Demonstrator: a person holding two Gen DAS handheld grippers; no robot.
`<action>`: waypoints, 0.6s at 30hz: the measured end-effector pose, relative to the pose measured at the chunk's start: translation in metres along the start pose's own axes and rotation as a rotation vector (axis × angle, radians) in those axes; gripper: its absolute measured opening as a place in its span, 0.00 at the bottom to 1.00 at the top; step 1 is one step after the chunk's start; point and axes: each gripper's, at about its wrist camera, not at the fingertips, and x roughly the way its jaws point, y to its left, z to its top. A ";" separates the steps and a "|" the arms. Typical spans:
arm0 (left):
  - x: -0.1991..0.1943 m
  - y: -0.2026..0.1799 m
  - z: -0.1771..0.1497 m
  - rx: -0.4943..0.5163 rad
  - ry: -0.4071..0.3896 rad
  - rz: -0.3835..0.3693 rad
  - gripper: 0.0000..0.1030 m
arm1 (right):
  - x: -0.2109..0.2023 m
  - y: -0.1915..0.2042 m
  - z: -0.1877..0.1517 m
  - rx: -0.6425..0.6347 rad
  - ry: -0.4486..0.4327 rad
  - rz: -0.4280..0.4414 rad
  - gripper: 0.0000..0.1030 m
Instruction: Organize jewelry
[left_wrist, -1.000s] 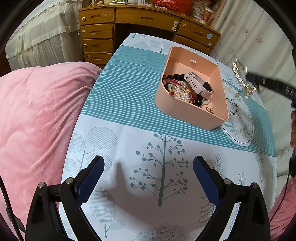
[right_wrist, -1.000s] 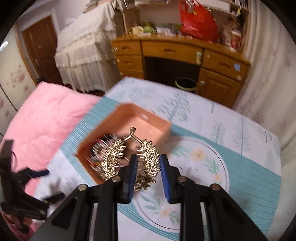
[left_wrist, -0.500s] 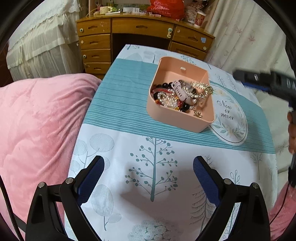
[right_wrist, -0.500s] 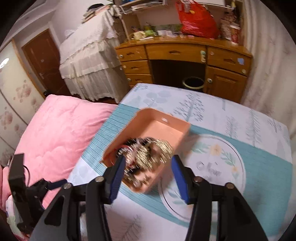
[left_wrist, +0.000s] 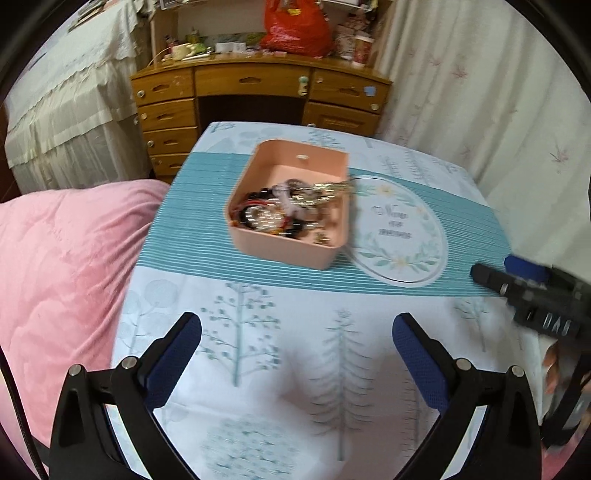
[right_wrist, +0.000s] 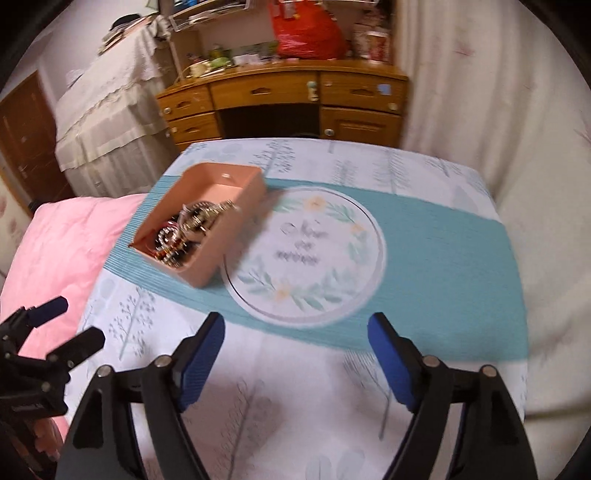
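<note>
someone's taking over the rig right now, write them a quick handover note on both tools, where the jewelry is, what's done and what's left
Left tool: open, nothing between its pads, held above the tablecloth short of the box.
Right tool: jaws opening, nothing between them, also over the cloth, on the printed-circle side.
Pink box: sits on the teal stripe beside the printed circle. It holds the jewelry pile: bead bracelets and a gold hair comb lying on top, reaching over the rim on the circle side.
Done: no loose jewelry shows on the cloth.
Left: the comb may need nudging fully inside; pictures are blurred, so check.
</note>
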 end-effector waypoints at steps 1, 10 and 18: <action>-0.002 -0.009 -0.001 0.015 0.003 0.010 0.99 | -0.003 -0.003 -0.006 0.004 0.001 -0.003 0.83; -0.044 -0.046 -0.009 0.110 -0.063 0.156 0.99 | -0.058 0.007 -0.021 -0.031 -0.095 0.023 1.00; -0.082 -0.051 -0.022 0.072 -0.110 0.112 0.99 | -0.099 0.002 -0.062 0.006 -0.126 0.039 1.00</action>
